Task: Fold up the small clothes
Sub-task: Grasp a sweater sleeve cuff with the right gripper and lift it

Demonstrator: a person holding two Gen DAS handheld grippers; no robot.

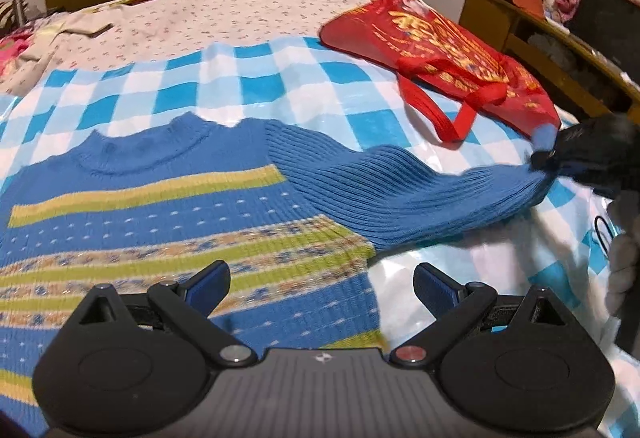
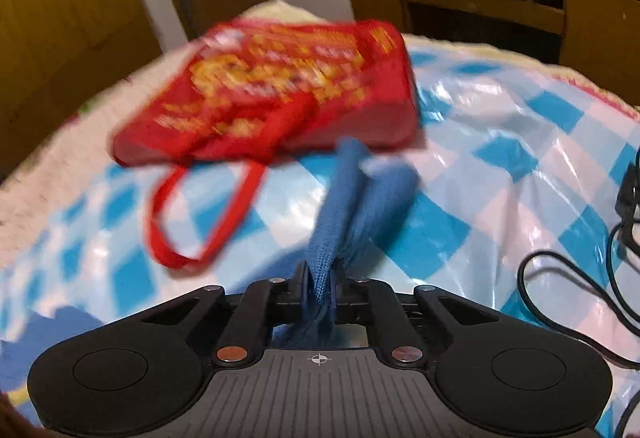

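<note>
A small blue knit sweater with yellow-green and patterned stripes lies flat on a blue-and-white checked plastic sheet. Its right sleeve stretches out to the right. My right gripper is shut on the sleeve's cuff; in the right wrist view the blue cuff is pinched between the jaws of the right gripper and sticks out forward. My left gripper is open and empty, low over the sweater's right side edge.
A red tote bag with gold print lies on the sheet beyond the sleeve, its handles toward me. A black cable lies at the right. A wooden shelf unit stands beside the bed. A floral bedsheet lies behind.
</note>
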